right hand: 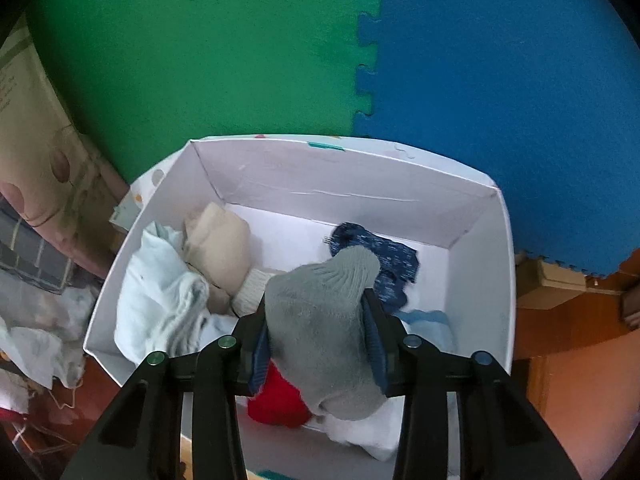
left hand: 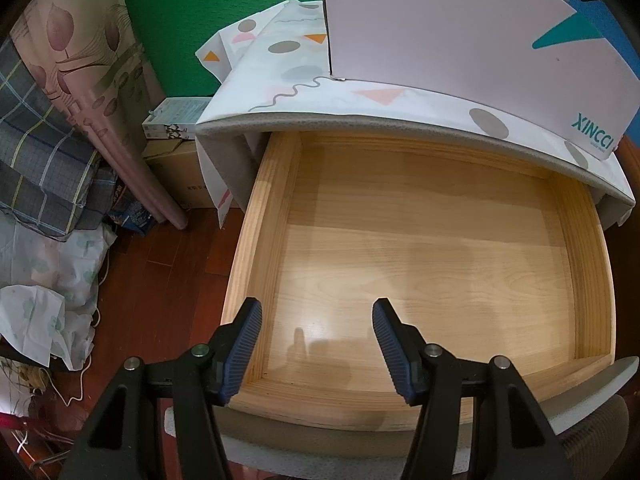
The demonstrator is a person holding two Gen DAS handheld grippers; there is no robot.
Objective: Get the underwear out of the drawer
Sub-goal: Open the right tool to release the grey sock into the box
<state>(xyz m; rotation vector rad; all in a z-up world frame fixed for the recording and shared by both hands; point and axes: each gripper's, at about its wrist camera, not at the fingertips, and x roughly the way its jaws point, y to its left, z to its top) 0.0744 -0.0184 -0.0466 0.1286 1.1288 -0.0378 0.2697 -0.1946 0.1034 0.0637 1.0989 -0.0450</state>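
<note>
one wooden drawer [left hand: 420, 248] pulled out and bare inside, left claw [left hand: 318, 344] hanging open over it gripping nothing, one white box [right hand: 472, 216] holding about six garments, right claw [right hand: 316, 328] clamped on a grey knit piece [right hand: 320, 320] above the box

Your way into the wooden drawer [left hand: 420, 248] is wide open from above: its floor is bare from the front wall to the back. Only its far edge is roofed by the patterned tabletop [left hand: 360, 104] and the white box [left hand: 460, 32] standing on it. Inside that white box [right hand: 472, 236], clothes crowd the left side and near edge; the far right corner is bare.
</note>
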